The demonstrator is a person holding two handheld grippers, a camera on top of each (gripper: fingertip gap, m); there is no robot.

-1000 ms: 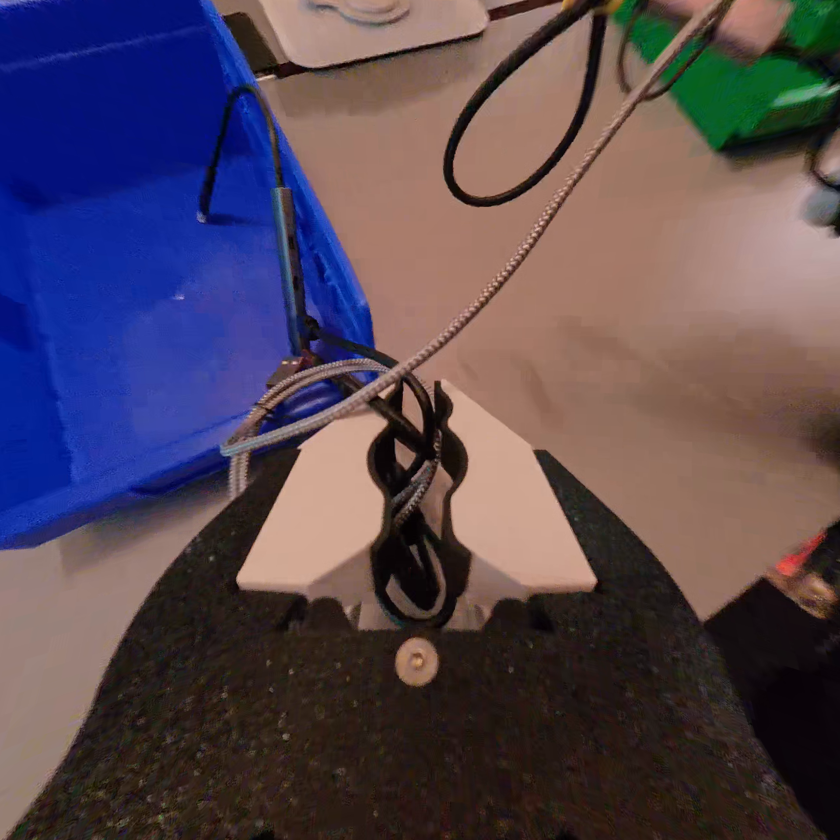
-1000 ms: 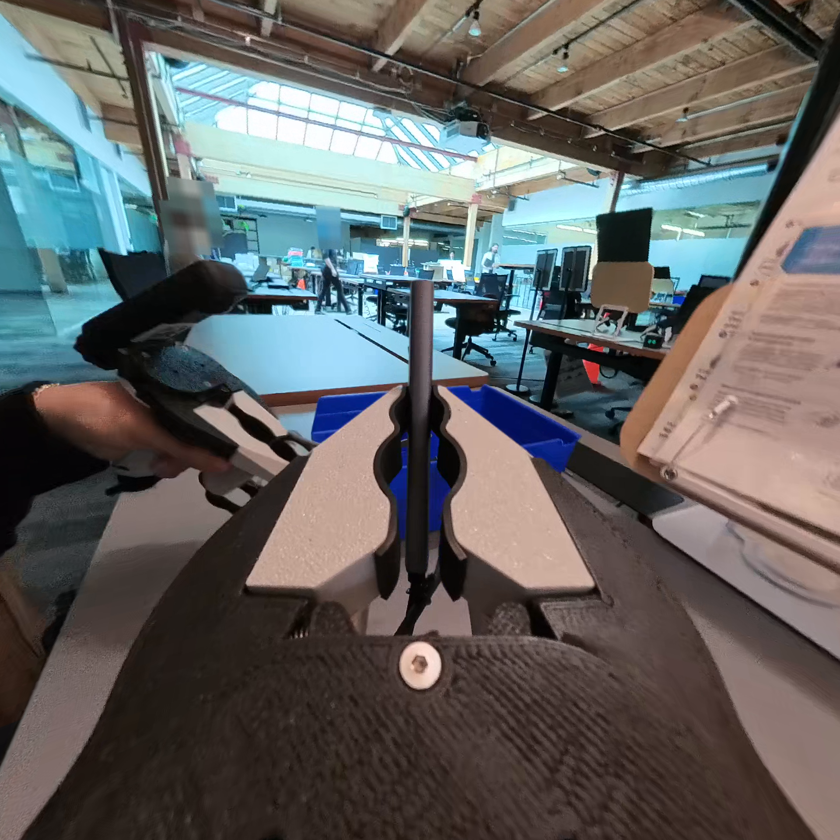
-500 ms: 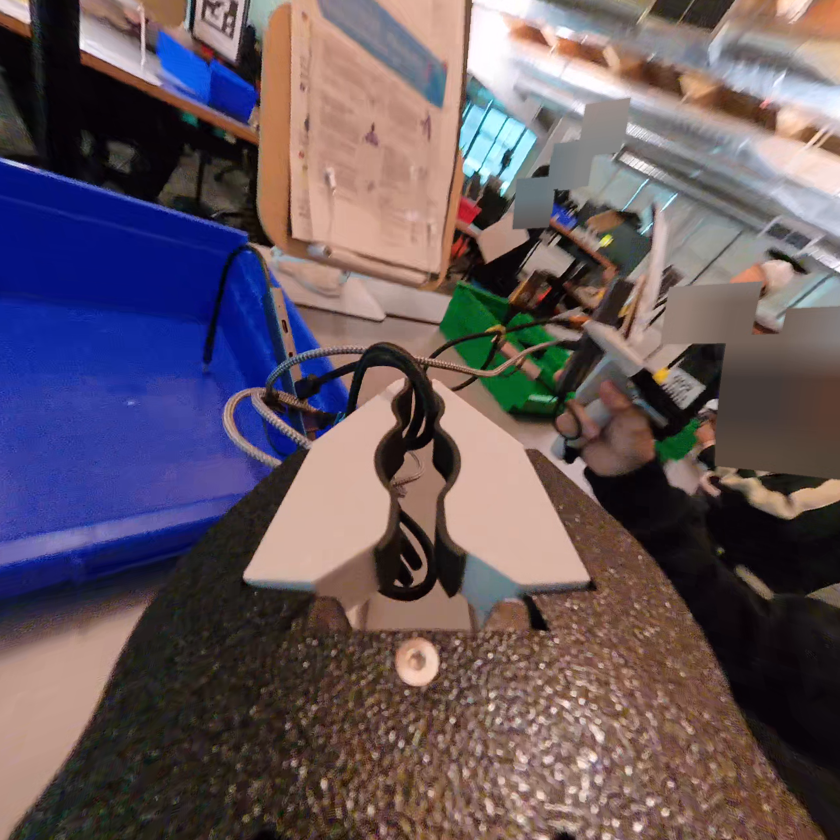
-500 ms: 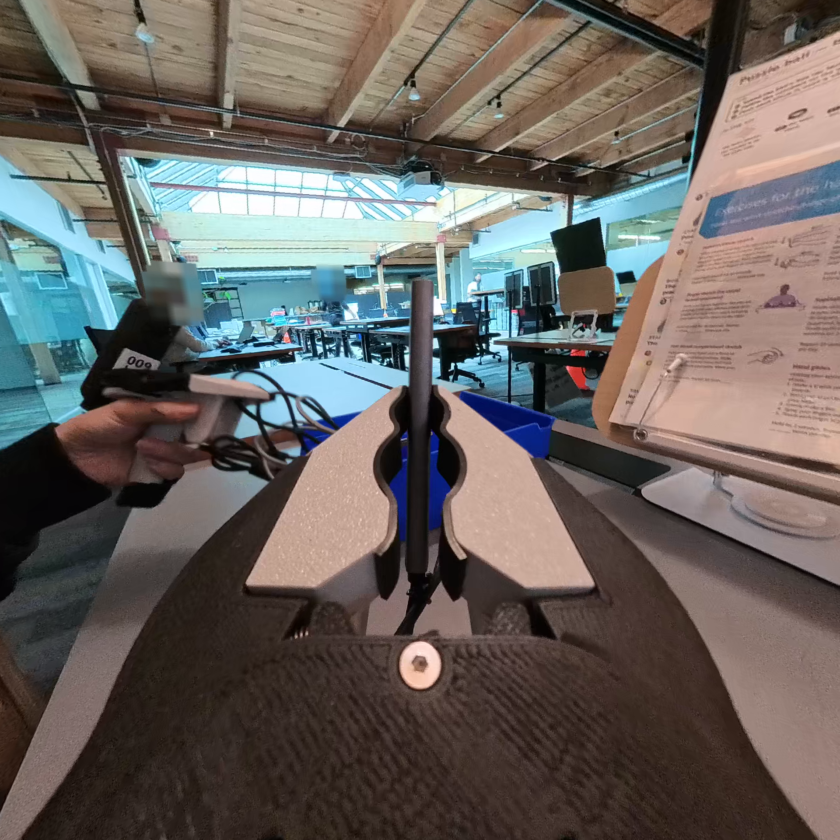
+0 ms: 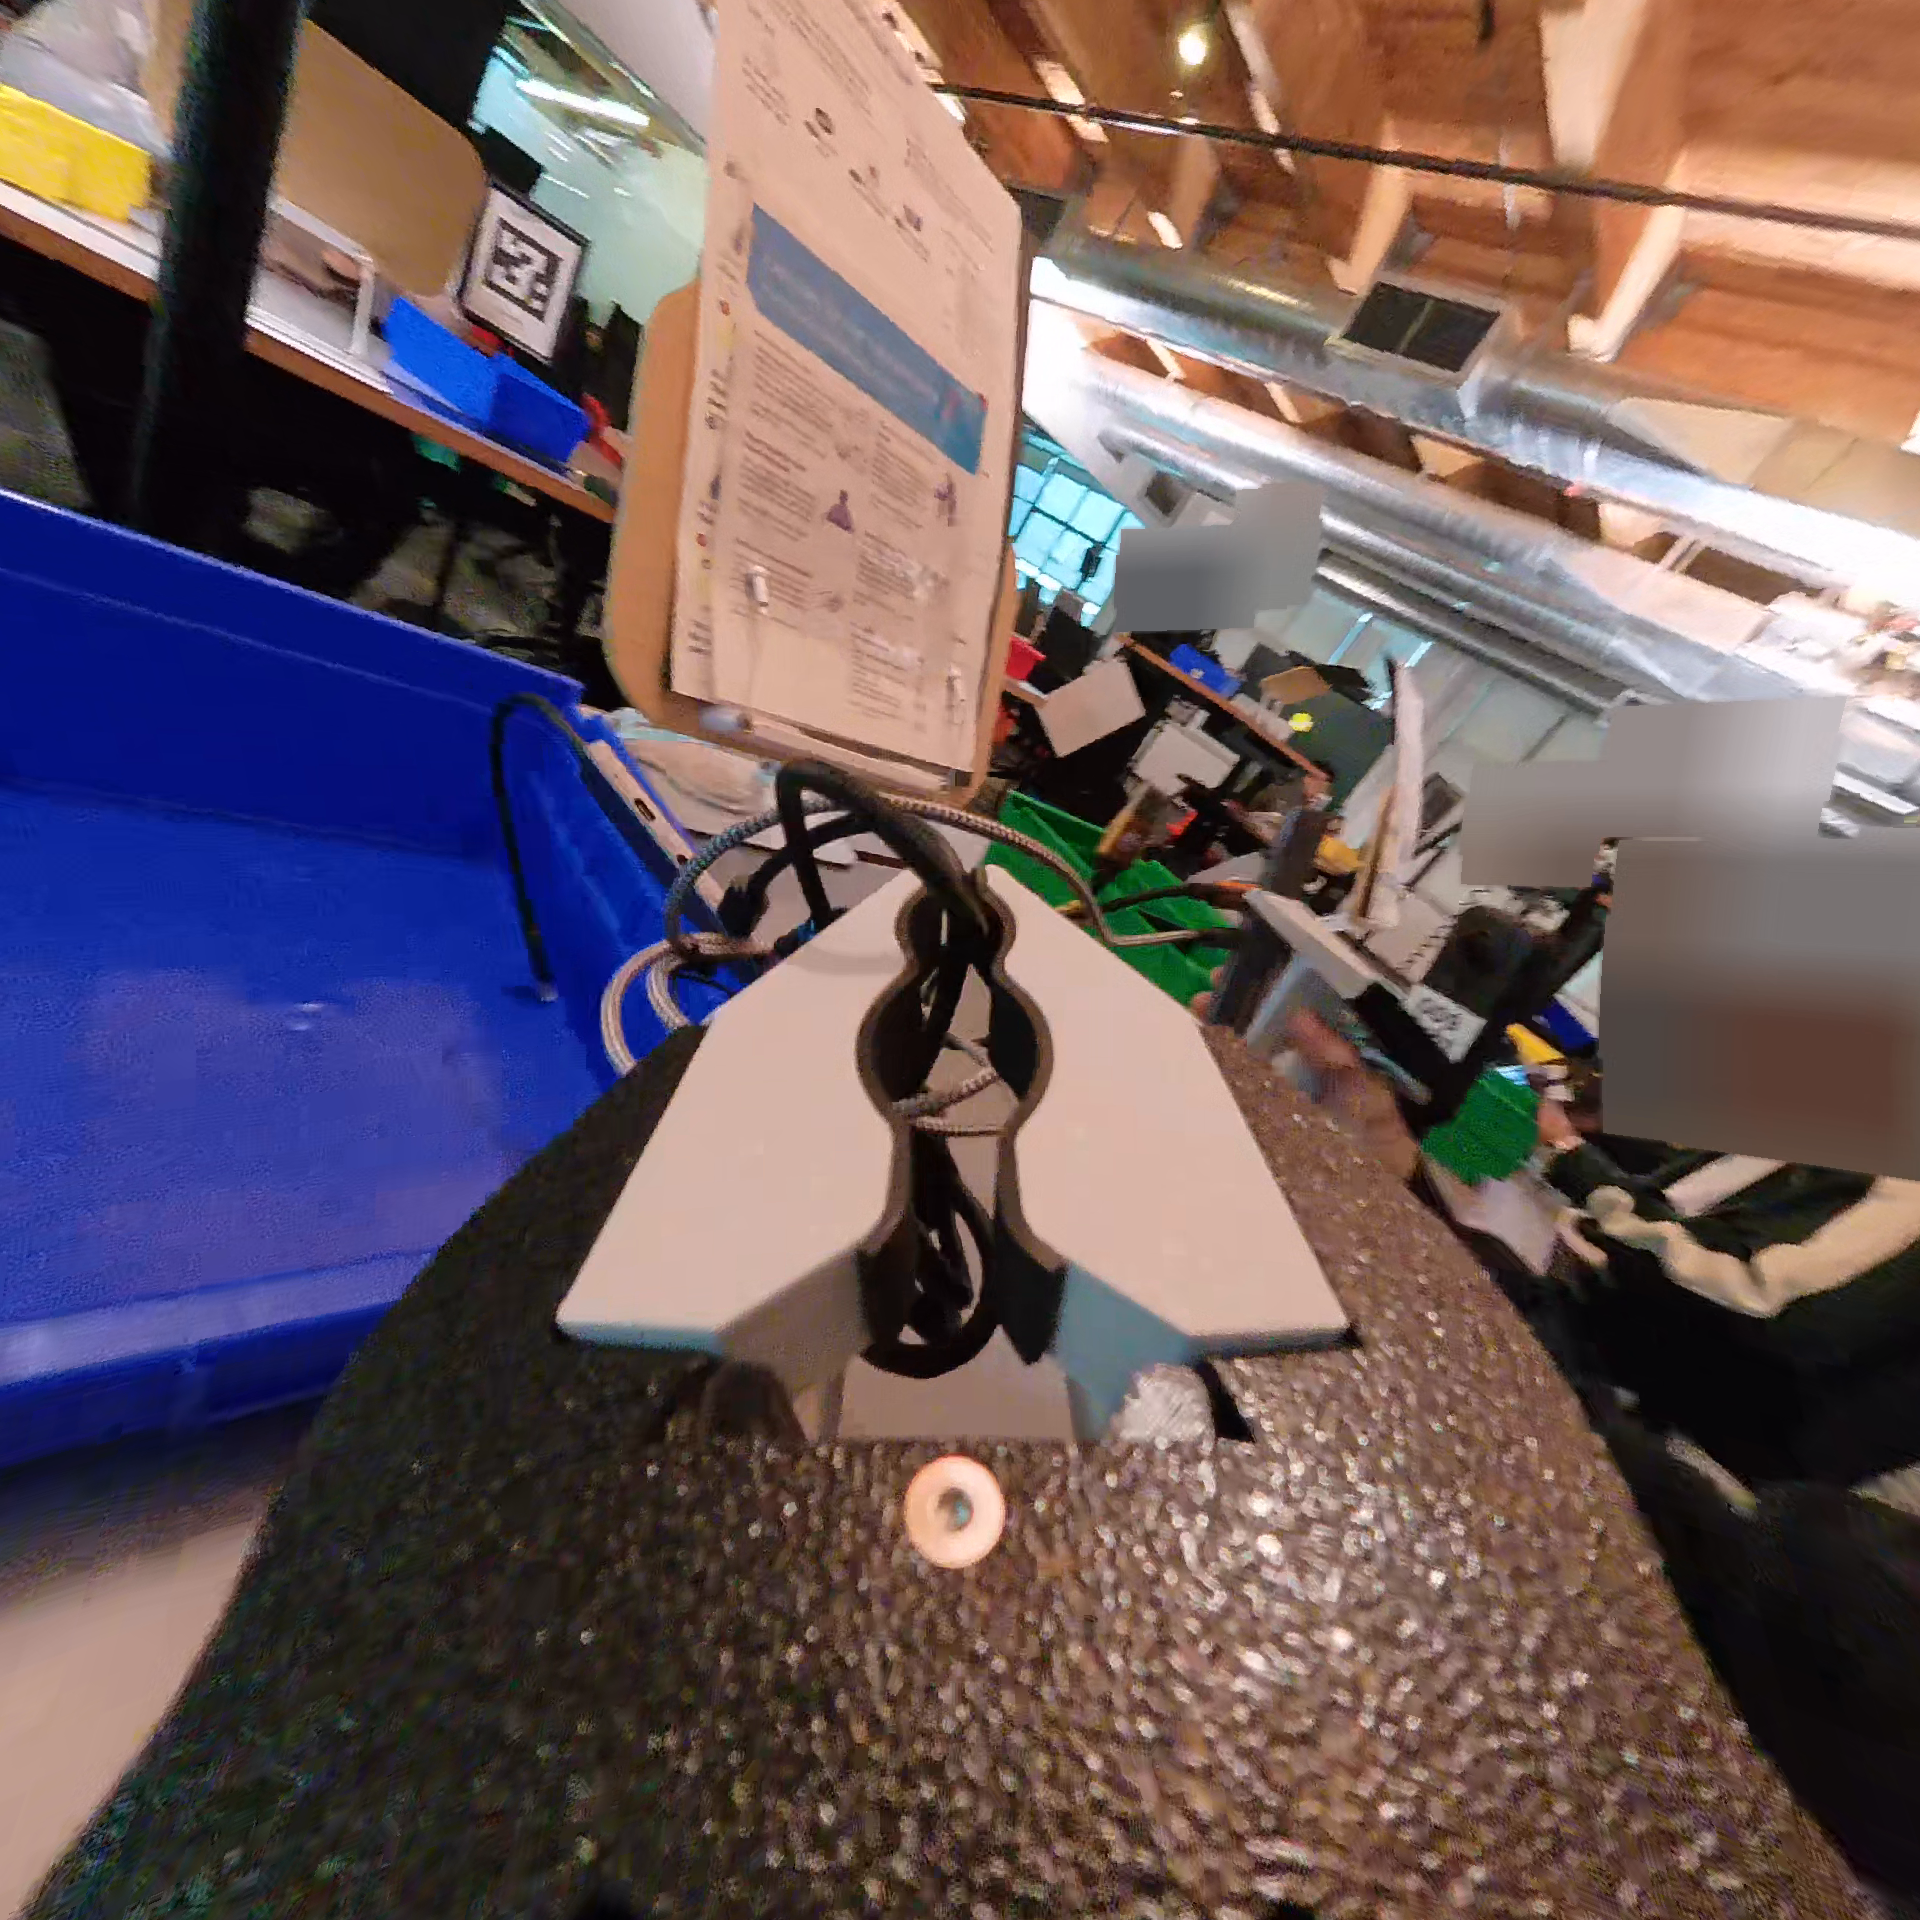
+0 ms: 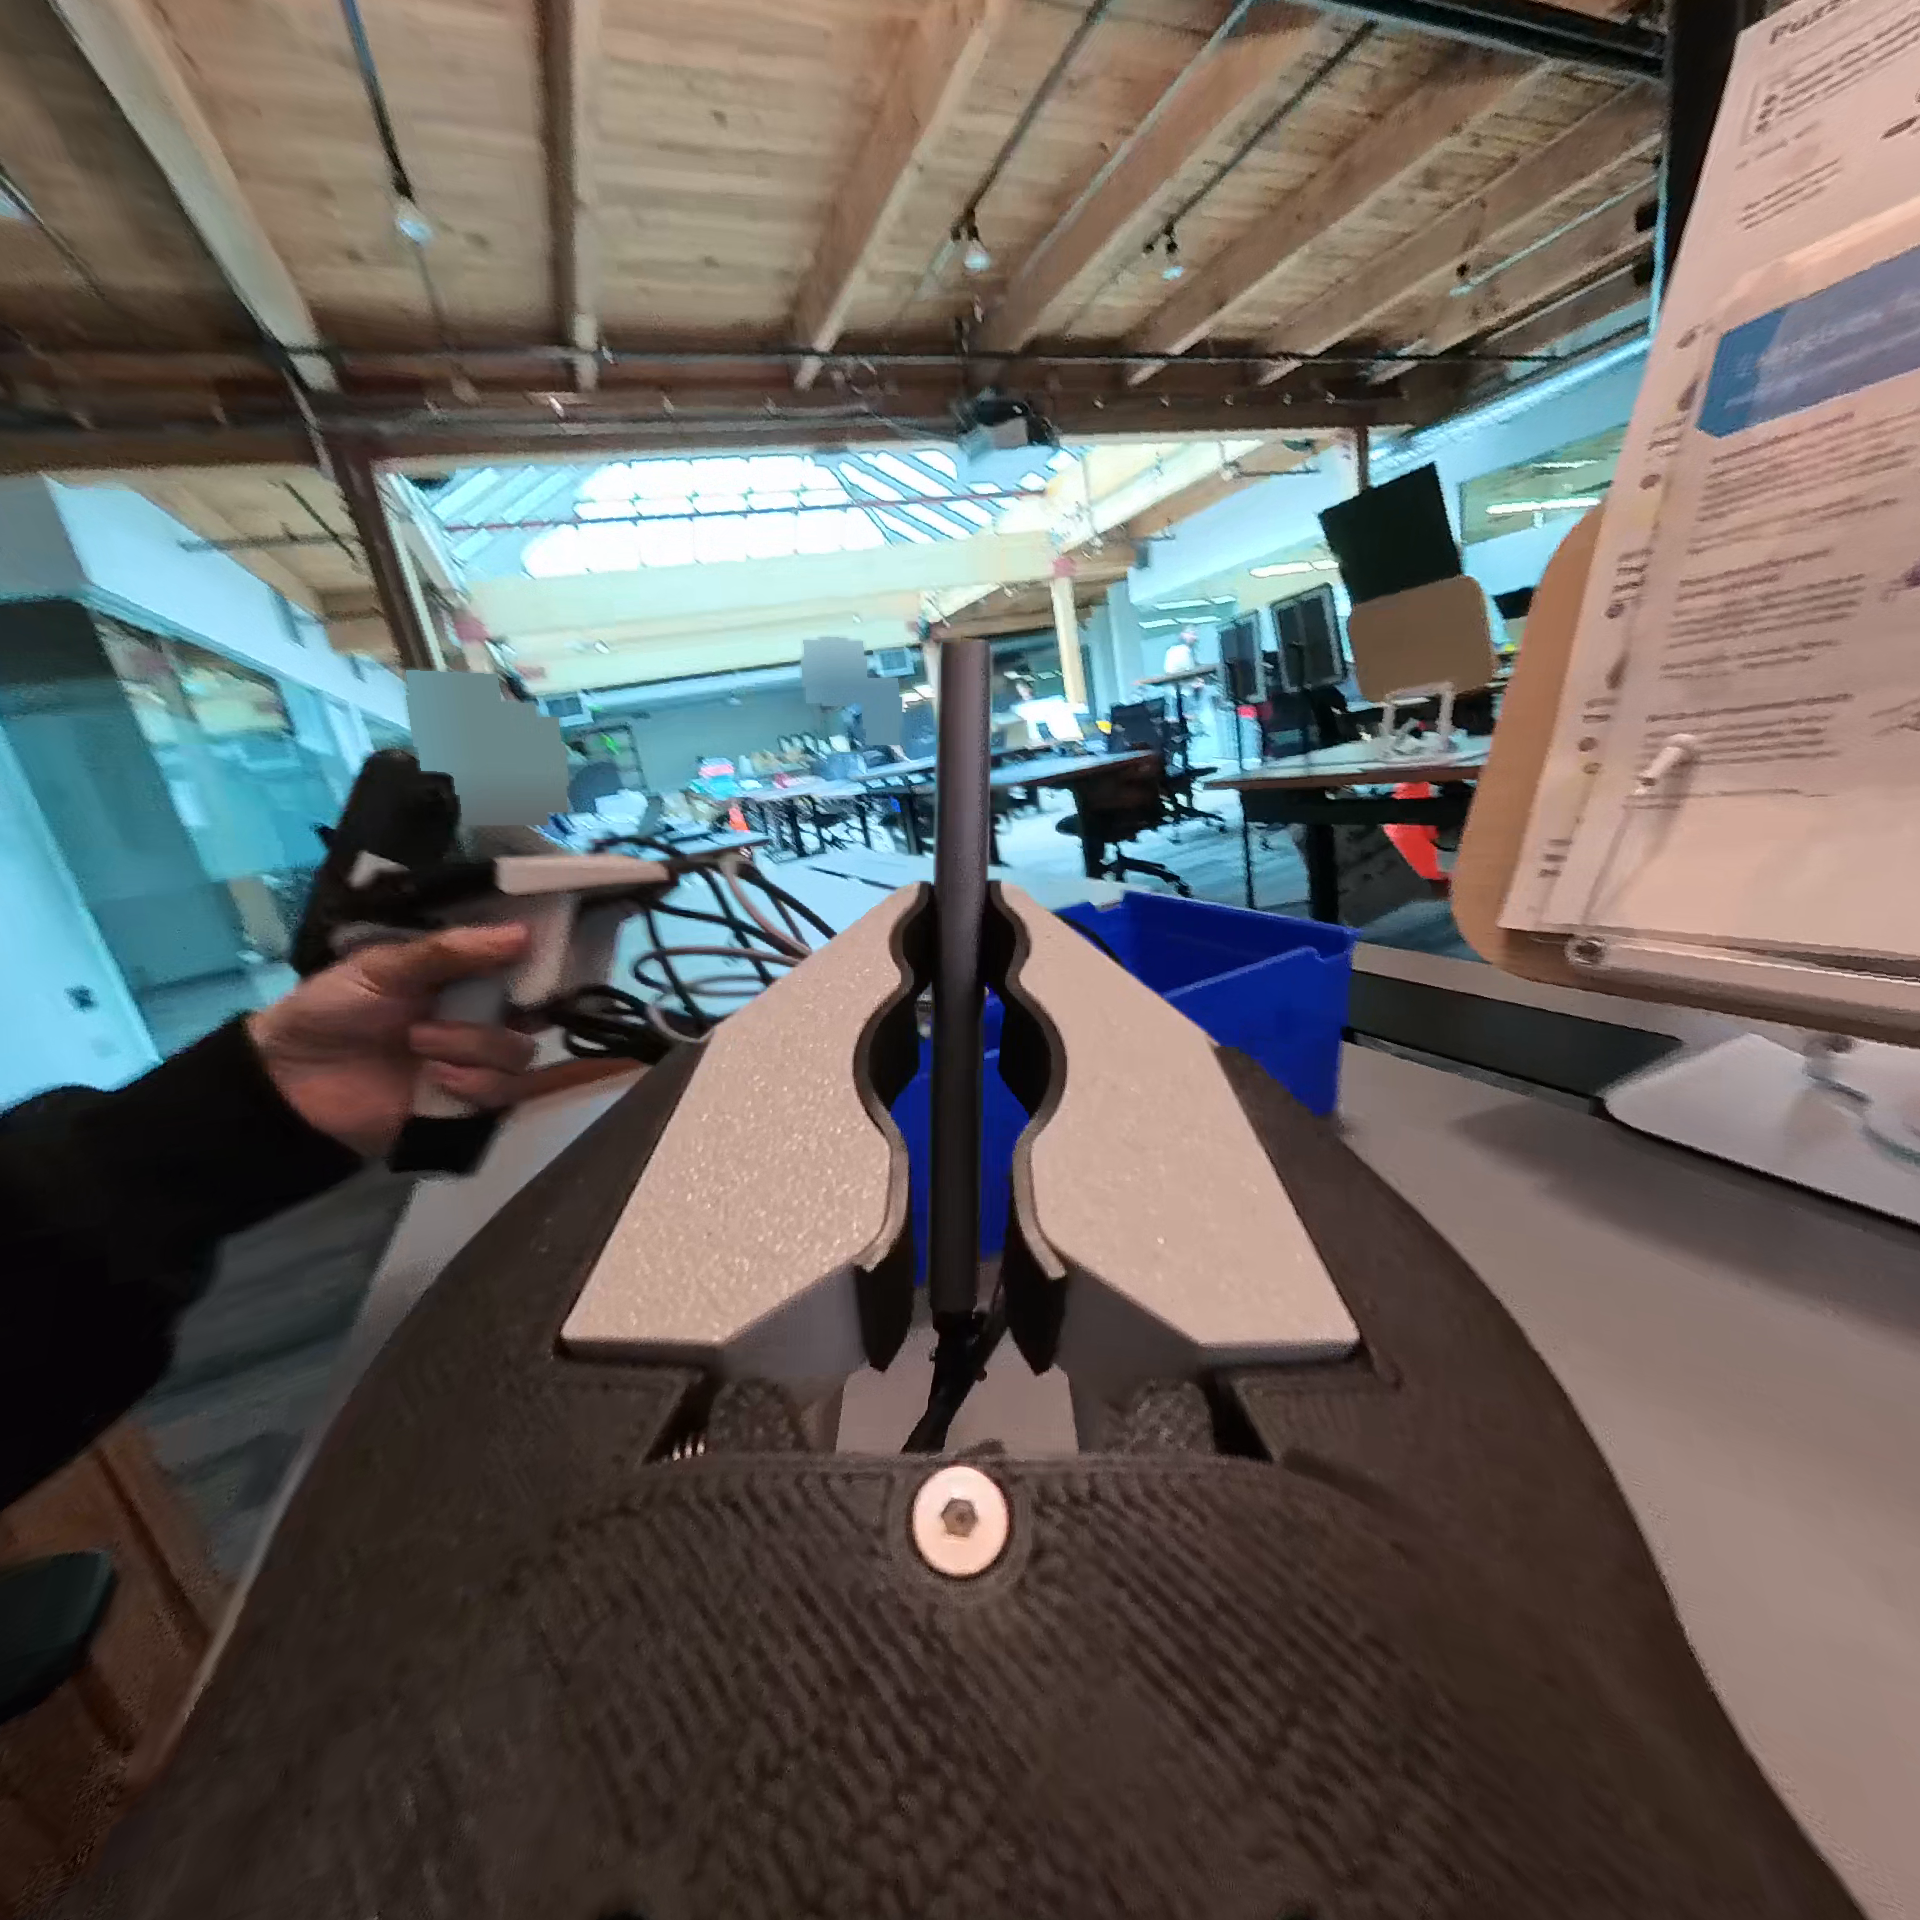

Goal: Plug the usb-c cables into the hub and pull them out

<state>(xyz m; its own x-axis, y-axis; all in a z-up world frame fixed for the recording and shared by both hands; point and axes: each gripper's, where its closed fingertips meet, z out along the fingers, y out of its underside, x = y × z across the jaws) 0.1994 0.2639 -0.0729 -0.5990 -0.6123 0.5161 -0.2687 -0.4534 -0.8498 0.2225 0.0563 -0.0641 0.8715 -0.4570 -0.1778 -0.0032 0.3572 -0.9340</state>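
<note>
My left gripper (image 5: 951, 896) is shut on a tangled bundle of USB-C cables (image 5: 935, 997), black ones and grey braided ones. It holds them above the table beside the blue bin (image 5: 260, 935). A braided loop (image 5: 636, 987) hangs at the bin's wall. My right gripper (image 6: 961, 896) is shut on a slim dark grey hub (image 6: 961, 779). The hub stands upright and edge-on between the fingers, with its black lead (image 6: 940, 1392) running back. In the right wrist view, the left gripper (image 6: 655, 875) is at the left in a hand, with cables (image 6: 727, 945) hanging from it.
A clipboard with papers (image 6: 1714, 675) stands on a white stand (image 6: 1766, 1122) at the table's back right. The blue bin (image 6: 1226, 977) is ahead of the right gripper. A green bin (image 5: 1143, 935) sits beyond the left gripper. A slim grey device (image 5: 639, 795) leans on the blue bin's wall. The grippers' ends are close to 20 cm from one another.
Both views have tilted up from the table toward the room. The left gripper has risen with the cable bundle still in it. The right gripper keeps its grip on the hub.
</note>
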